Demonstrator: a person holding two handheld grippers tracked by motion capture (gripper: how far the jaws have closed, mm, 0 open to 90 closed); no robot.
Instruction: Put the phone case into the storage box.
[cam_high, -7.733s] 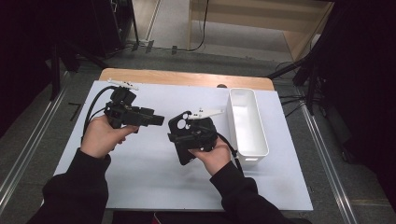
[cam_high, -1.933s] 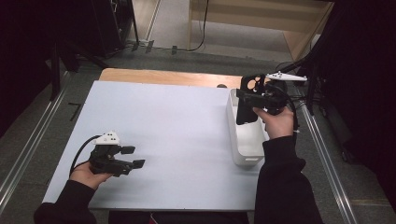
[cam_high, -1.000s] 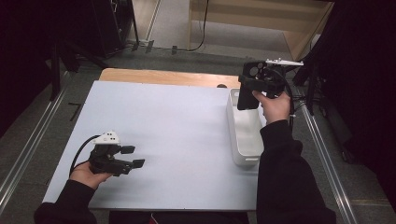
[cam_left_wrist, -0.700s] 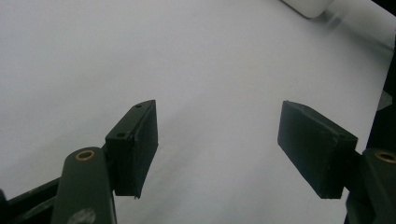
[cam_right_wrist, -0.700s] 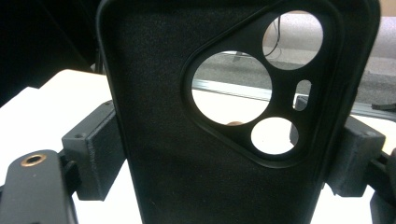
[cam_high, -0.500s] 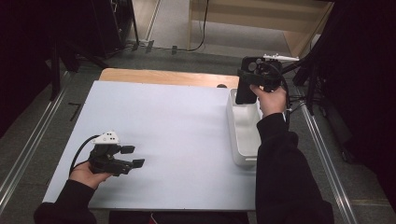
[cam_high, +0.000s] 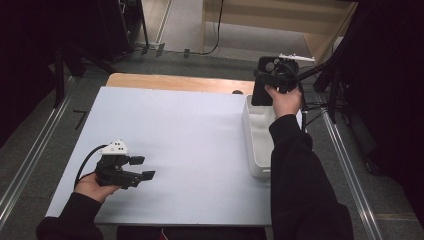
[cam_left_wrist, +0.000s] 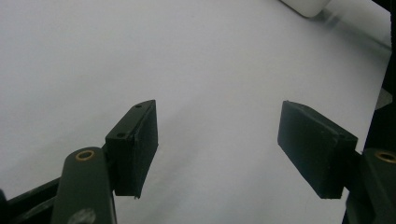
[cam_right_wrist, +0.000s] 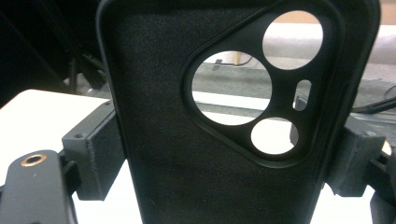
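A: Gripping a black soft-plastic phone case (cam_right_wrist: 219, 140) by its two long edges, the right claw (cam_high: 267, 80) is holding it upright above the far end of the long white plastic bin (cam_high: 257, 145), at the far right of the white worktop (cam_high: 185, 135).

B: Is the high view showing the case's shape?

A: Barely; it is reading as a dark slab (cam_high: 260, 92). The right gripper view is showing the inner face and the camera cut-out with round holes, pads (cam_right_wrist: 100, 154) pressing both sides.

B: And the left claw (cam_high: 140, 167)?

A: It is resting near the worktop's near left corner, well apart. The left gripper view is showing its pads (cam_left_wrist: 135, 144) spread wide with nothing between them, and a corner of the bin (cam_left_wrist: 306, 5) far off.
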